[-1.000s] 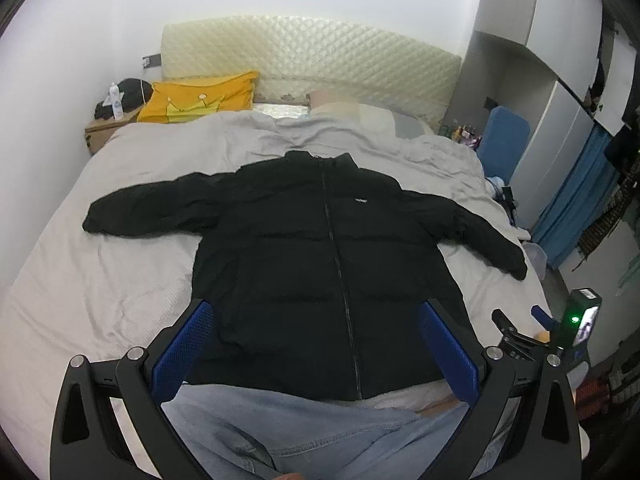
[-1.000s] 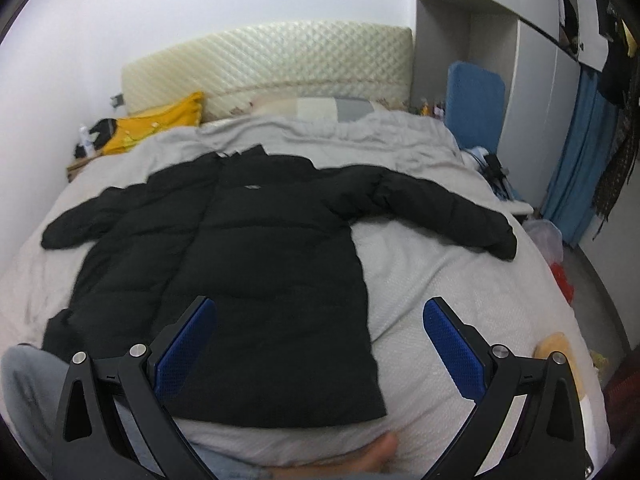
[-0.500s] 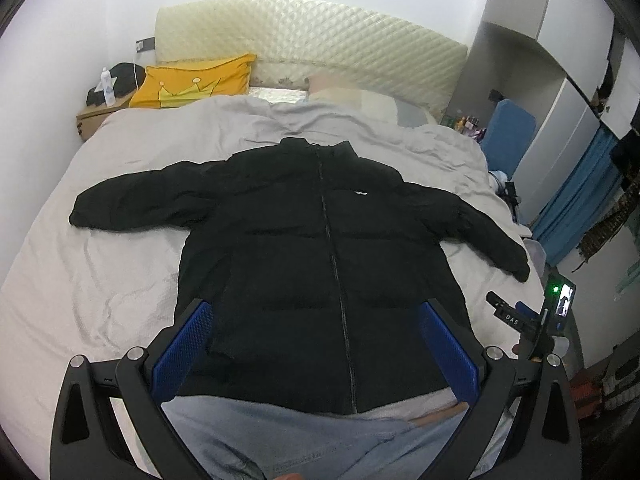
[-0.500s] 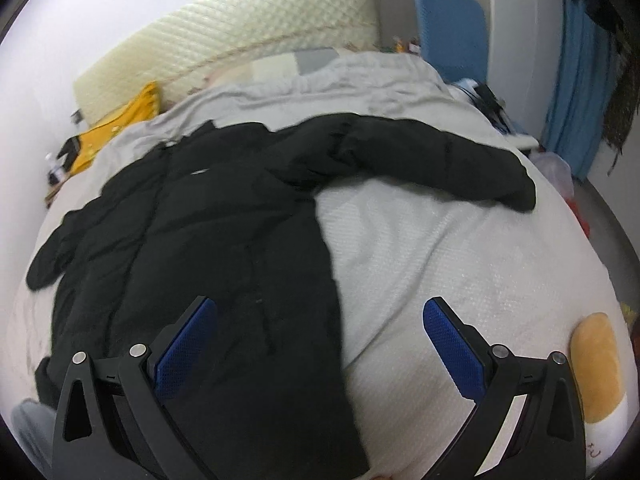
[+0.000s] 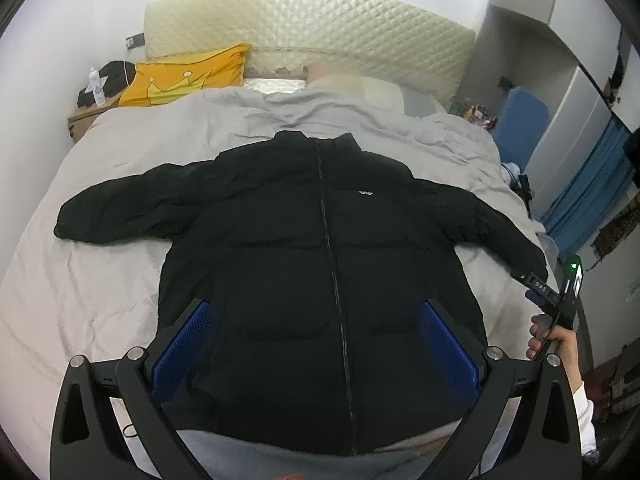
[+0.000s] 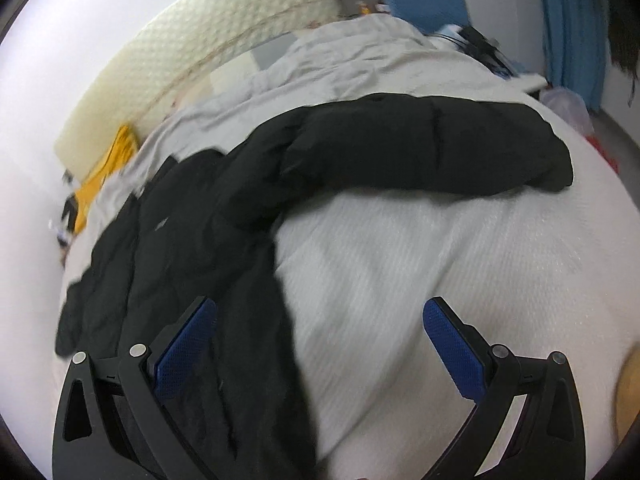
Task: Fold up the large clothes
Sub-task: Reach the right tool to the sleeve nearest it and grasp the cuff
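Black jacket (image 5: 320, 272) lies spread flat beneath both gaping tongs (image 5: 316, 352)

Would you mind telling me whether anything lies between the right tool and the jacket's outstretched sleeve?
Nothing visible does. Only bare grey bedspread separates the open right tool from the black puffer jacket sleeve, which lies flat ahead of it.

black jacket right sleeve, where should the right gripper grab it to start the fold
Take the right sleeve at its cuff end, coming from the bed's outer edge. It lies flat, stretched straight out, so the cuff is free. The right gripper is open.
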{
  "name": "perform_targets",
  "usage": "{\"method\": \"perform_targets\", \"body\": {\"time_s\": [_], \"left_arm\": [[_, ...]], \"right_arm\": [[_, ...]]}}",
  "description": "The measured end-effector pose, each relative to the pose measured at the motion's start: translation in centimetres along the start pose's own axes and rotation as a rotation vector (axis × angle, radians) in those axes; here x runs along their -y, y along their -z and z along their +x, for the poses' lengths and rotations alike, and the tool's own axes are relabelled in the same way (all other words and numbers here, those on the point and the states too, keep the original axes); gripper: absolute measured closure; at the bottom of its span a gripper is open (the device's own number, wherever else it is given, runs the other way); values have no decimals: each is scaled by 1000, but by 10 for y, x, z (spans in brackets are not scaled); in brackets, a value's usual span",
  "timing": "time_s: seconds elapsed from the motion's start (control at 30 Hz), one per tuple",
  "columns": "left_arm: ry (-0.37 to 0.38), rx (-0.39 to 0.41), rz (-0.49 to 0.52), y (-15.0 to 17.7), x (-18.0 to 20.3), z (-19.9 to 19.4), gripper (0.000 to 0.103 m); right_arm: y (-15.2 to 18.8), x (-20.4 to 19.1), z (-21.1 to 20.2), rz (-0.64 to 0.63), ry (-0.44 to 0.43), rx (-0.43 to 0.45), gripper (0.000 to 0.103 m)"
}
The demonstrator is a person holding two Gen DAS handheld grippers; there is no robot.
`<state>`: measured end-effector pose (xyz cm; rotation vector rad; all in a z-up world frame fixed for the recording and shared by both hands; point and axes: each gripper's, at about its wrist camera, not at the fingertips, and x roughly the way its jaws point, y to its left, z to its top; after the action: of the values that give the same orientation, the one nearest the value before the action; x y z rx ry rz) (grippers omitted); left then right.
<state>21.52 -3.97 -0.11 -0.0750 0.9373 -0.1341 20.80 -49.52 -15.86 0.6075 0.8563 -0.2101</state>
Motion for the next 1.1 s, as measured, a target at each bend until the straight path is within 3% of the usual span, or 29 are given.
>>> {"method": "perform_targets", "body": {"time_s": [0.4, 0.63, 0.83, 1.1], "left_arm": [[-40, -17, -74, -30, -7, 82, 0], [-92, -60, -49, -34, -12, 145, 0], [-102, -79, -34, -35, -13, 176, 0], [-105, -69, -18, -29, -22, 181, 0]], "right_arm": [[-61, 82, 69, 266, -32, 49, 1], [-76, 108, 102, 372, -116, 97, 1], [-97, 119, 111, 424, -153, 219, 1], [-106, 144, 87, 565, -185, 413, 18]]}}
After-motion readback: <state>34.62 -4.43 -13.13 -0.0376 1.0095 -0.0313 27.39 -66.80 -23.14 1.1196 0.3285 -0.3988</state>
